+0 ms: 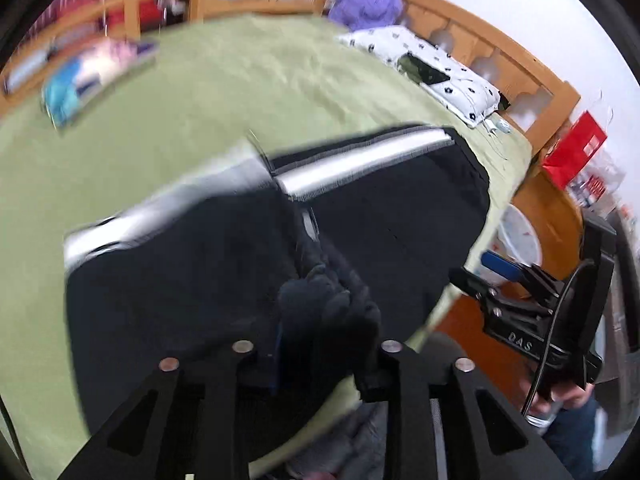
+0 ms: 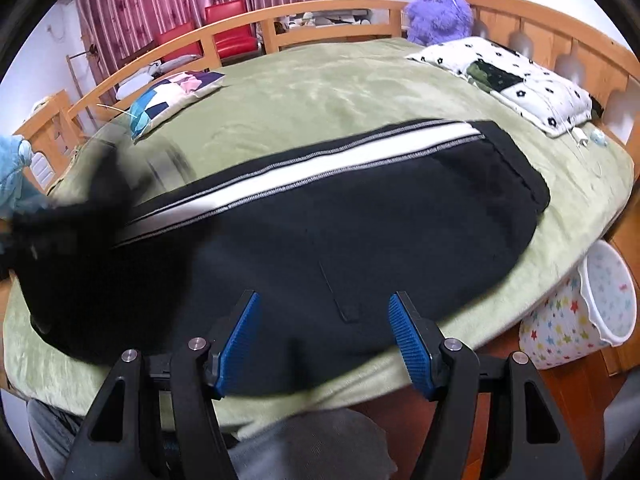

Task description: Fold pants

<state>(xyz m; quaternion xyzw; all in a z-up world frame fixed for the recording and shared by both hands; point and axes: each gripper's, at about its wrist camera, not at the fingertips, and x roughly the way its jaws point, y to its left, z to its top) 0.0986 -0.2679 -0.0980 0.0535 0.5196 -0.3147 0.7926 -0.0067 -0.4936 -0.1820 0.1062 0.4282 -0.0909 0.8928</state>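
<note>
Left claw [image 1: 316, 344] clamps bunched black pants [image 2: 360, 216], lifted over bed [image 2: 320, 92].

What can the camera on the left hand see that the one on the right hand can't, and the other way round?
Only the left view shows black cloth bunched between the left tongs, the right tongs from outside, and a red box. Only the right view shows the right tongs' blue pads standing apart with nothing between them, the pink curtain and red chairs. Both share the black pants with a white stripe, the green blanket, the purple plush toy and the white bucket.
</note>
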